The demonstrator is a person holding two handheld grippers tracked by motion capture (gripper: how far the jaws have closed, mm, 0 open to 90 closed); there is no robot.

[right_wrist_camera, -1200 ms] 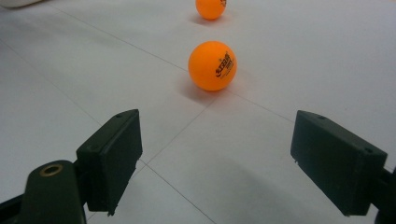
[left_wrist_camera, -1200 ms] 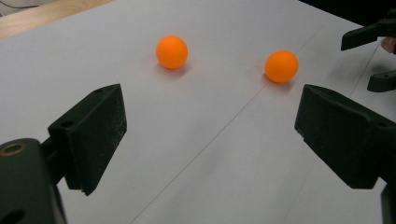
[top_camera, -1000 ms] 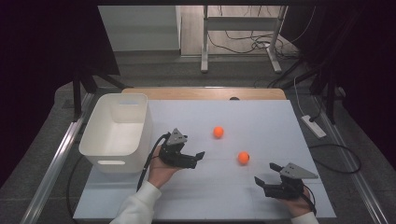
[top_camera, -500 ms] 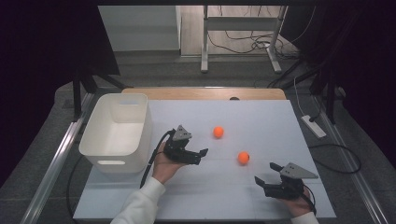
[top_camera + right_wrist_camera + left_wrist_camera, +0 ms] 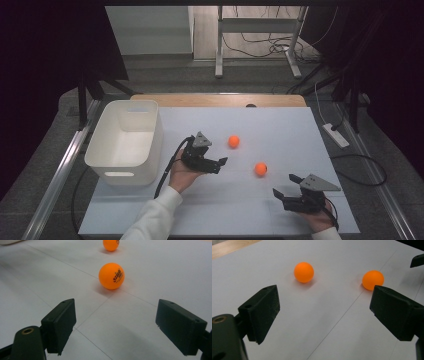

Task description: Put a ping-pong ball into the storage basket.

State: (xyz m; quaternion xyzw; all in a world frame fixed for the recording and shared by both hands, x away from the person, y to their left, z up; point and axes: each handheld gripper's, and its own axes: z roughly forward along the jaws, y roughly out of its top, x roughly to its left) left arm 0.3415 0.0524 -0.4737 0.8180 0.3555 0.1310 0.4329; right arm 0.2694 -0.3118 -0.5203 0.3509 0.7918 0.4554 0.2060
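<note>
Orange balls, two of them, lie on the white table sheet (image 5: 300, 130), apart from each other. My left gripper (image 5: 220, 163) has its jaws spread wide with nothing between them, hovering just off the sheet; in the left gripper view the far ball (image 5: 304, 272) sits ahead between the jaws and the near ball (image 5: 373, 280) lies just beyond the right jaw's tip. My right gripper (image 5: 283, 186) is also wide and empty, low near the front edge, and looks straight at the near ball (image 5: 111, 276), with the far ball (image 5: 110, 245) behind it. From the high view, the near ball (image 5: 260, 169) lies between my two grippers, touching neither. A white bin (image 5: 125, 145) stands at the left edge, beside my left hand (image 5: 182, 175).
</note>
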